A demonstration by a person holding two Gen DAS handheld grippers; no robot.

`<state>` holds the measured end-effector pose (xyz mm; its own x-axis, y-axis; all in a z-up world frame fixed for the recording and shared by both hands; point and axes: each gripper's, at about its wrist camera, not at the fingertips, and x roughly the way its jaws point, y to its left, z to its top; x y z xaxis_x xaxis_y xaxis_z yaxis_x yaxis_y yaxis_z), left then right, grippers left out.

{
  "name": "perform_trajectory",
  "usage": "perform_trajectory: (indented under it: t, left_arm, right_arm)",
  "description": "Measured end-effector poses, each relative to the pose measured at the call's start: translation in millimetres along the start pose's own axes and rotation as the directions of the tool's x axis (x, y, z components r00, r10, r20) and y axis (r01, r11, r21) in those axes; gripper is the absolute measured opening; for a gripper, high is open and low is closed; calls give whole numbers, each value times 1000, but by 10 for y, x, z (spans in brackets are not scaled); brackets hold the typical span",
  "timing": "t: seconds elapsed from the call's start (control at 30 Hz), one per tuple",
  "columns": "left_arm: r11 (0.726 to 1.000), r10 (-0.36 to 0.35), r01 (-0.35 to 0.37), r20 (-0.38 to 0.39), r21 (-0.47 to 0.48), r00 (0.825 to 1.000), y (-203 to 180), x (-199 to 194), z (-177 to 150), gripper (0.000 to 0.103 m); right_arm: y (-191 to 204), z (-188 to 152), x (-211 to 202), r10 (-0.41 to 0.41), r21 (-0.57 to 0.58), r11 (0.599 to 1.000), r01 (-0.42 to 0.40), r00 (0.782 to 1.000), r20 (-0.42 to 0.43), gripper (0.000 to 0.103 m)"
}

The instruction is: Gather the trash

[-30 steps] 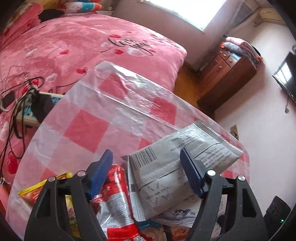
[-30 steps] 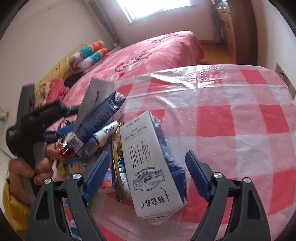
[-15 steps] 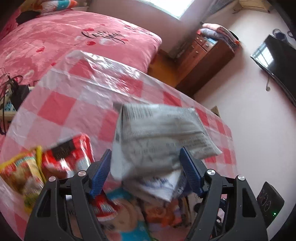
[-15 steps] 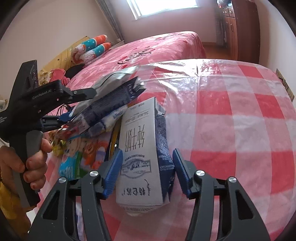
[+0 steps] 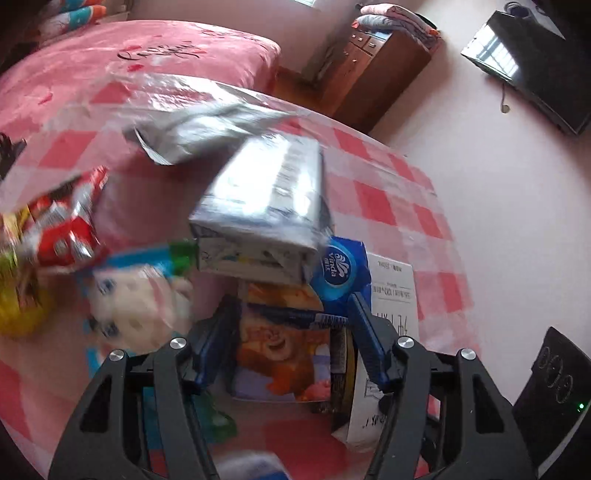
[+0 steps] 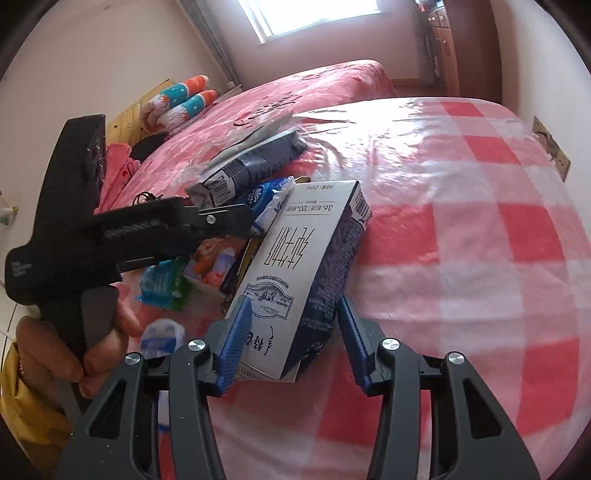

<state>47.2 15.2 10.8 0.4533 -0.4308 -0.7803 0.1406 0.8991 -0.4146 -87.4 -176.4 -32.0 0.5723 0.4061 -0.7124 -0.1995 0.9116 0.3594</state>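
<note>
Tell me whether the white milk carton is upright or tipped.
Tipped: the milk carton lies on its side on the checked tablecloth, between the right gripper's fingers.

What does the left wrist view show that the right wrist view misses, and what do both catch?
Left wrist only: a red snack wrapper, a wall-mounted TV and a black speaker. Right wrist only: the window, the person's hand gripping the left gripper. Both: the white milk carton, blue Vinda tissue pack, checked tablecloth and pink bed.
</note>
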Motion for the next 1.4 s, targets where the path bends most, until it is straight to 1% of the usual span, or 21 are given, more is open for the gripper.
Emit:
perform_trajectory:
  t: [0.17, 0.2, 0.3, 0.33, 0.37, 0.43, 0.53, 0.6, 0.7, 0.77, 0.87, 0.97, 1.03, 1.1, 1.13, 1.17, 1.2, 1.23, 1.3, 1.33, 1.4]
  left_arm:
    - [1000, -14, 14, 7, 23, 1000, -65, -130, -181, 63]
    - [999, -20, 20, 19, 25, 1000, -57, -200, -209, 63]
    - [999, 1, -4, 62, 42, 998, -12, -436, -276, 63]
    - [999, 18, -22, 83, 49, 996, 28, -538, -275, 64]
    - [998, 38, -43, 105, 52, 994, 84, -630, -267, 65]
    - [995, 90, -97, 153, 37, 984, 239, -822, -241, 73]
    - [982, 190, -184, 208, -51, 959, 637, -1076, -172, 76]
    - [960, 259, -227, 210, -163, 943, 969, -1162, -124, 76]
    - [931, 307, -250, 200, -267, 930, 1295, -1166, -58, 76]
    - [912, 312, -241, 182, -332, 932, 1470, -1102, -38, 76]
    - [889, 301, -215, 162, -404, 940, 1674, -988, 33, 76]
    - [877, 300, -207, 157, -434, 941, 1747, -888, 55, 76]
    - [876, 319, -222, 170, -427, 932, 1736, -855, 80, 75]
    - [879, 331, -233, 182, -416, 926, 1700, -834, 86, 70]
    - [881, 333, -235, 184, -411, 925, 1690, -808, 80, 63]
    - [882, 346, -251, 187, -399, 919, 1672, -785, 75, 60]
    - [889, 341, -250, 190, -385, 921, 1649, -763, 68, 49]
    - [893, 337, -249, 191, -374, 922, 1619, -744, 60, 47]
    - [892, 358, -272, 198, -362, 912, 1573, -730, 43, 42]
    - [893, 352, -264, 201, -364, 914, 1572, -728, 35, 38]
    - [894, 343, -254, 203, -368, 917, 1575, -732, 18, 36]
  right_arm:
    - [-100, -85, -116, -6, 38, 999, 5, 1000, 15, 49]
    - [-140, -99, -128, -5, 48, 999, 4, 1000, 15, 49]
    - [-143, -101, -169, -25, 49, 999, 23, 999, 23, 50]
    - [-135, -96, -175, -36, 45, 998, 35, 999, 28, 55]
    - [-137, -91, -183, -40, 45, 998, 38, 999, 33, 63]
    - [-140, -83, -197, -27, 52, 998, 24, 999, 43, 73]
    - [-120, -52, -183, -30, 60, 998, 27, 998, 54, 81]
    - [-103, -26, -160, -30, 68, 997, 26, 998, 55, 83]
    - [-79, 17, -101, -31, 69, 997, 27, 998, 51, 84]
    - [-58, 49, -70, -40, 62, 997, 36, 998, 53, 89]
    - [-34, 92, -27, -42, 62, 997, 39, 998, 50, 89]
    - [-4, 120, 15, -46, 60, 997, 43, 998, 49, 89]
    - [9, 141, 59, -50, 59, 997, 47, 998, 47, 89]
    - [19, 151, 111, -53, 61, 997, 51, 998, 43, 89]
    - [25, 154, 138, -56, 62, 997, 53, 998, 40, 89]
    - [35, 154, 158, -59, 62, 996, 57, 997, 39, 89]
    - [44, 158, 179, -63, 62, 996, 61, 997, 38, 89]
    - [59, 160, 196, -70, 59, 996, 67, 997, 37, 89]
    - [87, 173, 223, -94, 43, 995, 92, 995, 38, 89]
    - [109, 174, 239, -108, 32, 994, 107, 994, 35, 89]
    - [153, 172, 268, -143, 4, 990, 143, 989, 31, 88]
